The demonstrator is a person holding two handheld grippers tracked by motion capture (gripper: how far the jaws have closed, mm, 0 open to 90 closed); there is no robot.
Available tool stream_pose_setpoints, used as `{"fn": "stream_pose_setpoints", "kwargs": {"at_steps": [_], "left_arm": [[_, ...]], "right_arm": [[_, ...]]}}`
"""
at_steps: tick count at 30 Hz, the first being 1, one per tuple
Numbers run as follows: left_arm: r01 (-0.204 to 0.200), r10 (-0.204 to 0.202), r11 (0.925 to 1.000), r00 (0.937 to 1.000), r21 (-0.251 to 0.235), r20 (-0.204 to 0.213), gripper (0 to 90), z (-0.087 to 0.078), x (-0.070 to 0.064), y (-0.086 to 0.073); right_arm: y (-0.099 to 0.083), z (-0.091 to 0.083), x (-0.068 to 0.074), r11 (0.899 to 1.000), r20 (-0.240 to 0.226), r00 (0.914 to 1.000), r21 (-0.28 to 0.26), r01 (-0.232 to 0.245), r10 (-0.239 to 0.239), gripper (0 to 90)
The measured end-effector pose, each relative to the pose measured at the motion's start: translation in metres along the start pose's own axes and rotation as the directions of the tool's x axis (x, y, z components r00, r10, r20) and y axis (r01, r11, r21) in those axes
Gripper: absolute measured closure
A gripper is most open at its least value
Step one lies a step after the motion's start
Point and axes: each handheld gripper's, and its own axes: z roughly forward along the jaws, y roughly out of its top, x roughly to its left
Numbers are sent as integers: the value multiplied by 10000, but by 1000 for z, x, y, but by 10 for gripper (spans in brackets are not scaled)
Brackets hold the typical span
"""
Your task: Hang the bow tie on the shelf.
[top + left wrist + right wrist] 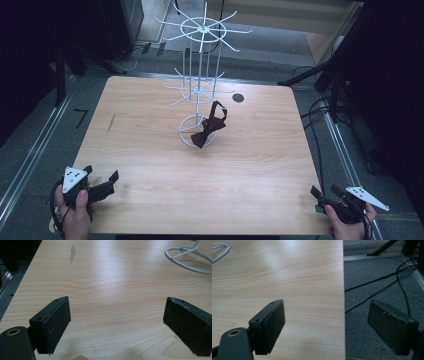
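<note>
A: Largest items?
B: Desk (150, 150); white wire rack (200, 85) standing at its far middle.
A: Smaller?
B: Dark red bow tie (207, 131) hanging against the rack's base ring. My left hand-held gripper (102, 187) and right hand-held gripper (320, 197), both spread empty at the near corners.

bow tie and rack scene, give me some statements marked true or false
1. The dark red bow tie lies at the base ring of the white wire rack. True.
2. The left gripper is shut on the bow tie. False: its jaws stand wide open over bare table, far from the tie.
3. The right gripper is at the table's near right corner with its jaws open. True.
4. The bow tie hangs from one of the rack's top hooks. False: it sits low, by the base, and the top hooks are bare.
5. The rack stands toward the far side of the table. True.
</note>
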Motion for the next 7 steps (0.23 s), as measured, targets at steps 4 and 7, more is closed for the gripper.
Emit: {"fn": "stream_pose_setpoints", "kwargs": {"at_steps": [4,7], "left_arm": [[-21,21,10000,10000,19,-23,81,0,0,0],[-51,51,10000,10000,63,-57,81,0,-1,0]], "right_arm": [[-2,-2,-5,9988,44,9991,-245,-417,418,148],[-2,-3,-4,9989,58,9991,-212,-429,430,148]]}}
